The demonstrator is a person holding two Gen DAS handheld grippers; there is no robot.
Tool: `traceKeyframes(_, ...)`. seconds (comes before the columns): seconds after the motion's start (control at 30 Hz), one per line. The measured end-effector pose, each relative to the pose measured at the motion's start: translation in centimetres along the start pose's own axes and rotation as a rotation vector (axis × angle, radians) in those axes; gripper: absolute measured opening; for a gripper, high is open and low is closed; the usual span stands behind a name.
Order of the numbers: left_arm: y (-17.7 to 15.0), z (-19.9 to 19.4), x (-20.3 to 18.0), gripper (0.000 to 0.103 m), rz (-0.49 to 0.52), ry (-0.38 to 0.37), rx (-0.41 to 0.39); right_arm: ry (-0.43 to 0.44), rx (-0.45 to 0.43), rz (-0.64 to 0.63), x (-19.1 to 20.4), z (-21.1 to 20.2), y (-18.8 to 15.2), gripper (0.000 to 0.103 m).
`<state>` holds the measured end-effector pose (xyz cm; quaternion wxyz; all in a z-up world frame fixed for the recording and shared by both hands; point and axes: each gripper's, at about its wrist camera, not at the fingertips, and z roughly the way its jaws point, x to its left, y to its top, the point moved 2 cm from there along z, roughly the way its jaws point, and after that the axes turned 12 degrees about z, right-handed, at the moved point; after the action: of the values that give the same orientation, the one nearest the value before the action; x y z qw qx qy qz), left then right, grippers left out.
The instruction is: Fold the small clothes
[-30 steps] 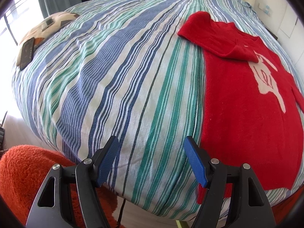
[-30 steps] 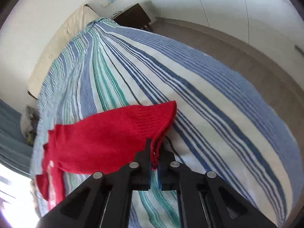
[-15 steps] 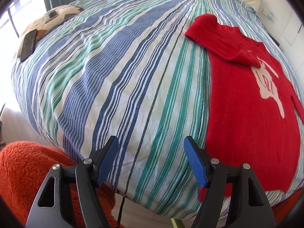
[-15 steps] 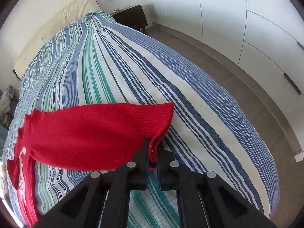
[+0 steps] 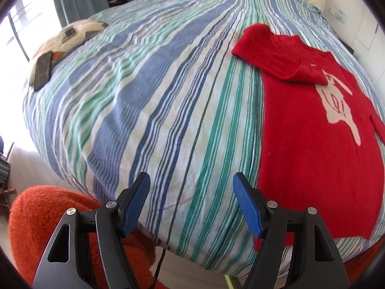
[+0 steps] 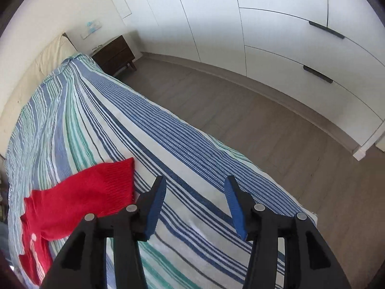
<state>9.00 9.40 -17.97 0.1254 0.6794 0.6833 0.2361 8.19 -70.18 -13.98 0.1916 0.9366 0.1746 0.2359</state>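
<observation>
Now both tongs (left point(image 5: 191, 183), right point(image 6: 195, 187)) gape empty, right just opening beside red sweater point(image 6: 79, 202).

The bed point(image 5: 168, 101) is covered with a striped sheet in blue, green and white. A red sweater point(image 5: 312, 144) lies flat on it with a pale figure on its front. One sleeve is folded over the chest; the other sleeve point(image 6: 96, 192) lies stretched out sideways on the stripes. Well apart from the sweater, at the far edge of the bed, a patterned cushion point(image 5: 69, 36) rests with a dark phone point(image 5: 43, 69) on it.
</observation>
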Motion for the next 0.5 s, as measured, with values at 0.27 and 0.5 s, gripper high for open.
traceKeyframes(0.27, 8.7, -5.6, -5.6, 0.086, 0.208, -0.145, -0.200, 0.240, 0.004, -0.372, 4.5, -9.2, -8.1, 0.058)
traceKeyframes(0.5, 19.2, 3.4, -11.6, 0.087, 0.388, -0.304, -0.035, 0.318, 0.022, -0.533, 6.6, -11.6, -16.0, 0.058)
